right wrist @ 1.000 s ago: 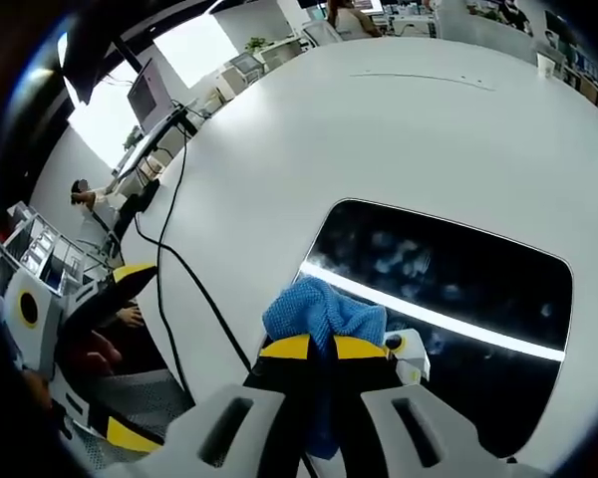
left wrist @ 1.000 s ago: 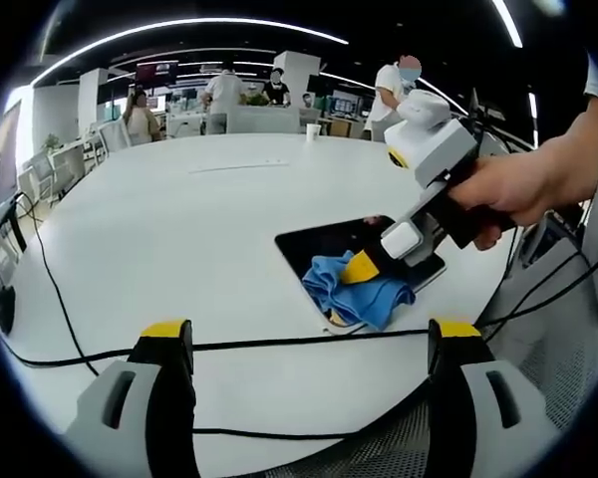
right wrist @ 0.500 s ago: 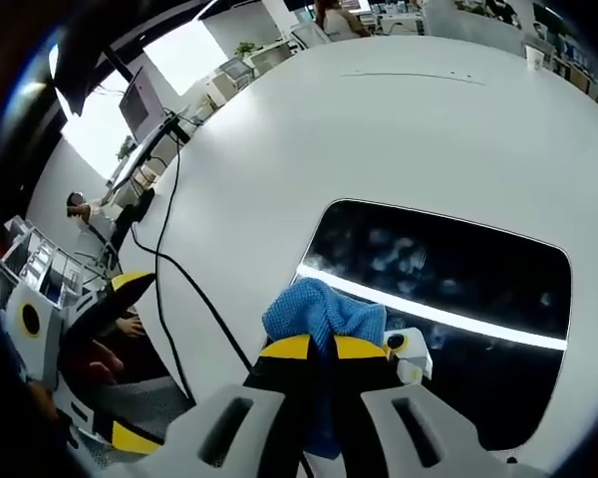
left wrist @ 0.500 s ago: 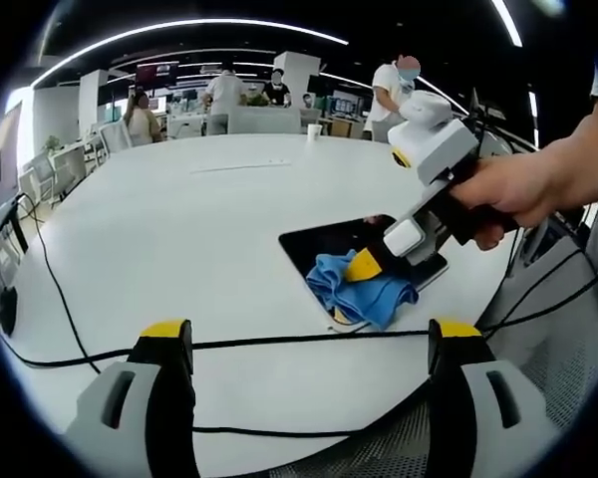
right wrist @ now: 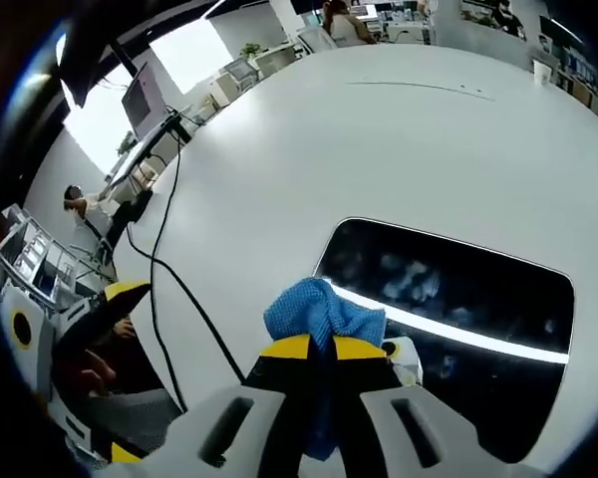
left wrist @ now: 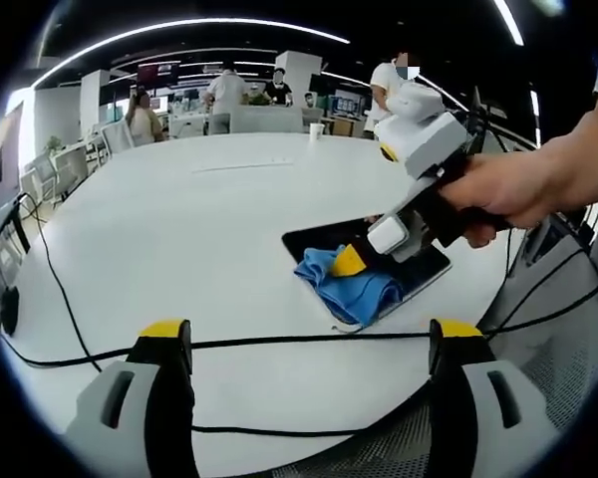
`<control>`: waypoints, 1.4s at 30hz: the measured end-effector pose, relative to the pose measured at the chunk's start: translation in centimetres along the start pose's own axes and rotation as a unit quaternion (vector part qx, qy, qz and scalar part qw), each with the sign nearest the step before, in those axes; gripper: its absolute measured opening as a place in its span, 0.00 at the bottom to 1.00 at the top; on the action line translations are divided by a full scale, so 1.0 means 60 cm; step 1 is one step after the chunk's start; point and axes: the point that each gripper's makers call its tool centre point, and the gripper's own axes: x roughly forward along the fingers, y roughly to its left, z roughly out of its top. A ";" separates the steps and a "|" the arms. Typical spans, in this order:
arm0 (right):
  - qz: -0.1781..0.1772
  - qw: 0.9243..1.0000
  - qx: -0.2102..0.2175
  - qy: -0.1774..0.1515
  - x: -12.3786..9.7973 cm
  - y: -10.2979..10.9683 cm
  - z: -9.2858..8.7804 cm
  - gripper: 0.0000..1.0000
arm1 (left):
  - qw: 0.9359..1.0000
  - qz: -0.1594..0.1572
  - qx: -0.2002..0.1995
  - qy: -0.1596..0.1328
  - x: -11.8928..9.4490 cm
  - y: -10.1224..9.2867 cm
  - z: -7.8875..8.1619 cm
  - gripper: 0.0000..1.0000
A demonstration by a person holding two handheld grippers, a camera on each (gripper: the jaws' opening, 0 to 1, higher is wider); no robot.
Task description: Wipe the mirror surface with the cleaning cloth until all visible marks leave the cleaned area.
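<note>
Mirror (right wrist: 458, 299) lies flat on the white table (right wrist: 399, 139), ahead of my right gripper (right wrist: 322, 349), long axis running left-right across its view. Right jaws pinch the blue cloth (right wrist: 324, 314), bunched at the mirror's near-left corner. Left gripper (left wrist: 309, 344) idle, jaws wide. Risks: cloth wad slipping free; pressure shoving the mirror toward the table edge; smudges missed.

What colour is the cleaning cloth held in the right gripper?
Blue. The cleaning cloth shows best in the right gripper view, clamped in the right gripper.
</note>
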 end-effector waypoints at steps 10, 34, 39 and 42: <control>-0.021 0.999 -0.024 -0.017 0.017 -0.016 0.057 0.00 | 1.000 0.009 0.002 0.010 -0.001 0.012 -0.009 0.99; -0.027 0.999 -0.016 -0.017 0.047 -0.035 0.103 0.00 | 0.999 0.014 0.020 -0.026 -0.008 0.017 0.013 0.99; -0.031 0.999 -0.002 -0.013 0.035 -0.041 0.099 0.00 | 0.999 0.014 0.013 -0.029 -0.008 0.019 0.014 0.98; -0.038 0.999 -0.015 -0.008 0.035 -0.047 0.098 0.00 | 0.999 0.019 0.008 -0.031 -0.010 0.022 0.015 0.98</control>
